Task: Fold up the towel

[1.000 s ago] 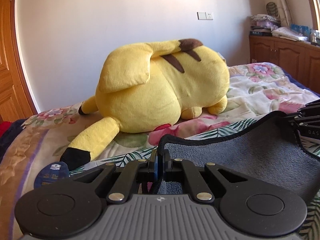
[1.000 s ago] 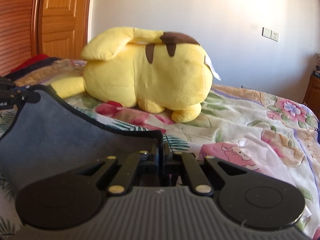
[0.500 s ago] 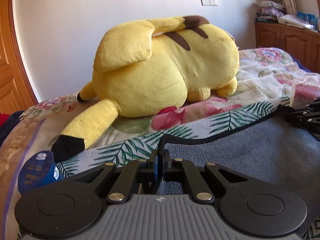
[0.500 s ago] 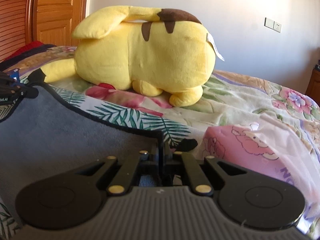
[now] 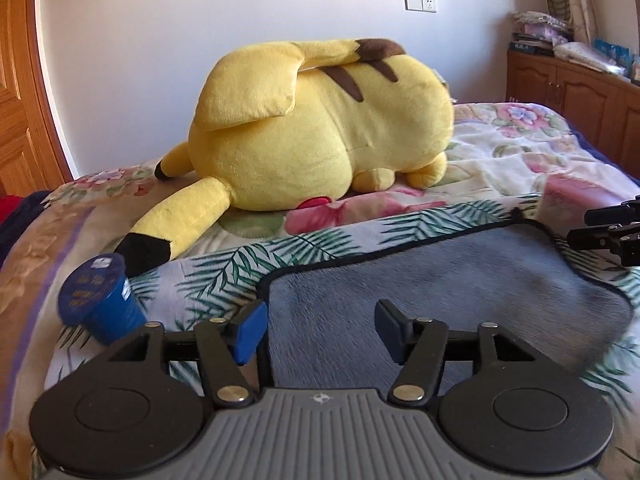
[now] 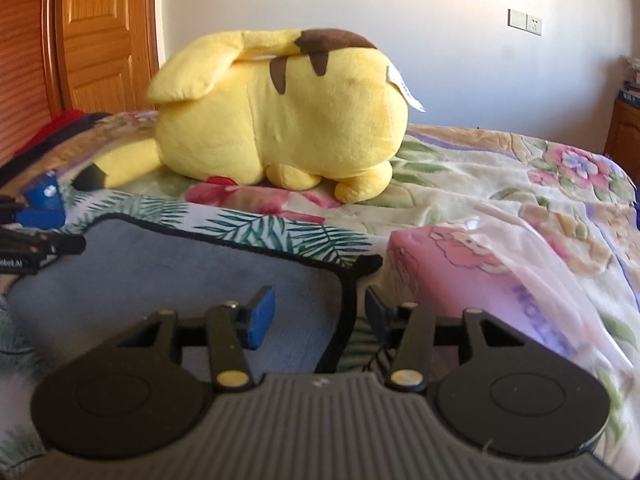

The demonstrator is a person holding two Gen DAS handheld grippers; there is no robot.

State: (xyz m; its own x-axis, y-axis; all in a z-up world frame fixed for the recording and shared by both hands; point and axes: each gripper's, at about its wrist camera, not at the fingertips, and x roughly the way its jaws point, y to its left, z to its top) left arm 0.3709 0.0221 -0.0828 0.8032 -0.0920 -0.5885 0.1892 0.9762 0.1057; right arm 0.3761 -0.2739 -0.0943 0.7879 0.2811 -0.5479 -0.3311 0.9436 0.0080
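Grey, short-piled towel (image 5: 440,292) with a black bound edge and rounded corners, lying flat on the bed (image 5: 520,160). Near part cut off under the left gripper (image 5: 318,330)'s ribbed grey body. Left gripper wide open, gripping nothing; blue pads facing each other over the towel's left corner, the left pad just beside the black edge. Blue cup (image 5: 98,300) on its side left of the gripper, label too blurred to read. Beyond, big yellow plush (image 5: 320,140), soft and rounded, with brown stripes and a black-tipped ear stretched toward the cup; face hidden. Right gripper (image 5: 612,232) only partly in frame at the right edge, just off the towel's far right corner. Cabinet (image 5: 580,96) at the far right cropped, clutter on top hard to make out.

From the right wrist: towel (image 6: 200,272) again flat, its right corner between the spread fingers of the right gripper (image 6: 318,314), black edge running up the gap. Jaws wide apart, holding nothing; right pad dark and barely visible. Left gripper (image 6: 32,236) cut off at the left edge, blurred. Pink packet (image 6: 480,280) in thin clear wrap right of the towel, print partly legible only. Plush (image 6: 280,120) with a white tag; floral quilted bed (image 6: 520,184); glossy wooden door (image 6: 100,40) behind.
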